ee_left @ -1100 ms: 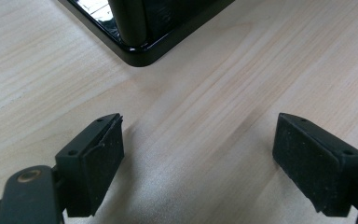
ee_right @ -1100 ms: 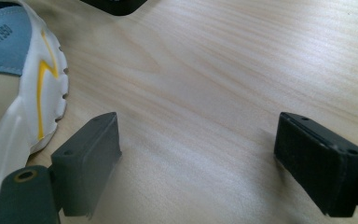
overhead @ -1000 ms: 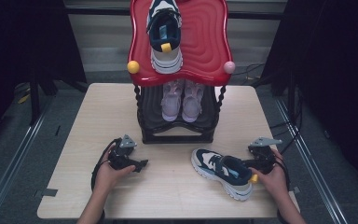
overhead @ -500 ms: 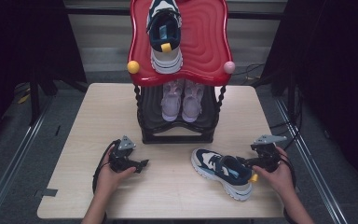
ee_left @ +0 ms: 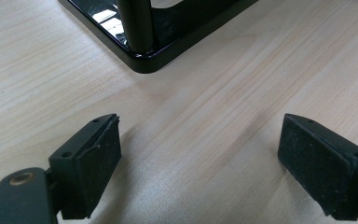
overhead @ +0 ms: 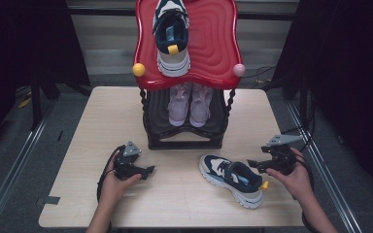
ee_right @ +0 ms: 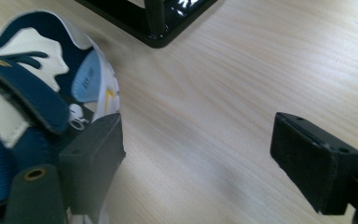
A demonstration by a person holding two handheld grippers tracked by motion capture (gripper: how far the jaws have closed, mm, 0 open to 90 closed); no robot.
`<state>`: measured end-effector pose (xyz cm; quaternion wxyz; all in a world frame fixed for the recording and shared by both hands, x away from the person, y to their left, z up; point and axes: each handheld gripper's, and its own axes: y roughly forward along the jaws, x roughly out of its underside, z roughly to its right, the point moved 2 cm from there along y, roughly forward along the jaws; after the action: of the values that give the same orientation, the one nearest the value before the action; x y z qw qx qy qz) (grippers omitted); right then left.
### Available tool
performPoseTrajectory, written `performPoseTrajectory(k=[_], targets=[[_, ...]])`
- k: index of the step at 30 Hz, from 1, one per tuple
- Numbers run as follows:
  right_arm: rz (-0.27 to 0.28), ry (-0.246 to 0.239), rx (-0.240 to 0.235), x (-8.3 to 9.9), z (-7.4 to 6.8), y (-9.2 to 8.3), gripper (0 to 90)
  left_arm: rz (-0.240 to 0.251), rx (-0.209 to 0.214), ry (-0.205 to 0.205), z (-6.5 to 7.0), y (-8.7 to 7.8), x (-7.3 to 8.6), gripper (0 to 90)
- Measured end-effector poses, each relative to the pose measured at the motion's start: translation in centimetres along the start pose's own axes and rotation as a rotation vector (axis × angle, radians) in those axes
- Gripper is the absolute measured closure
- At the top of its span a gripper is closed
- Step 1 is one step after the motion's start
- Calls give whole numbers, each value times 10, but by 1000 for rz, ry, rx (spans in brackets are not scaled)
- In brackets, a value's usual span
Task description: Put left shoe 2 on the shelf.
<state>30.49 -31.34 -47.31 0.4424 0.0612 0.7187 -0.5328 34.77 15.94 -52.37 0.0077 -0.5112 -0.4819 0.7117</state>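
From above, take the black two-tier shoe rack with the glossy red wavy top (overhead: pixel 209 53) as your landmark. One navy-and-white sneaker with a yellow heel tab (overhead: pixel 171 36) already sits on its red top, and a pair of pale lilac shoes (overhead: pixel 189 104) stands on the lower shelf. The matching navy-and-white sneaker (overhead: pixel 230 178) lies on the light wooden table (overhead: pixel 97 121) in front of the rack and to its right, heel toward you. Your right gripper (overhead: pixel 272 164) has drawn a little to the right over the last second; it now stands just beside the sneaker's heel and has no hold on it. Your left gripper (overhead: pixel 138 170) has stayed in front of the rack's left corner.

In the left gripper view the fingers (ee_left: pixel 91 165) stand wide apart over bare wood, the rack's black base (ee_left: pixel 144 56) just ahead.

In the right gripper view the fingers (ee_right: pixel 314 161) are also spread wide. One finger lies against the sneaker's (ee_right: pixel 32 112) side, though I can't tell whether it truly touches. The sneaker looks set for you to grasp and lift up to its mate, I judge.
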Motion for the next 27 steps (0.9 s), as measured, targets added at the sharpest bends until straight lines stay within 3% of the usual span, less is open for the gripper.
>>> performPoseTrajectory(k=[9,14,19,24,27], targets=[[-32,-48,-28,-15,-2,-17,230,1,0,0,0,0,0,128],[-34,-91,-86,-25,-14,-32,280,0,0,-1,0,0,0,128],[-94,-133,-120,-27,-26,-30,331,1,-1,0,0,0,0,128],[-107,-111,-159,-28,-25,-30,379,4,0,-6,0,0,0,129],[-106,-123,-159,-27,-26,-32,379,3,-4,-4,0,0,0,130]])
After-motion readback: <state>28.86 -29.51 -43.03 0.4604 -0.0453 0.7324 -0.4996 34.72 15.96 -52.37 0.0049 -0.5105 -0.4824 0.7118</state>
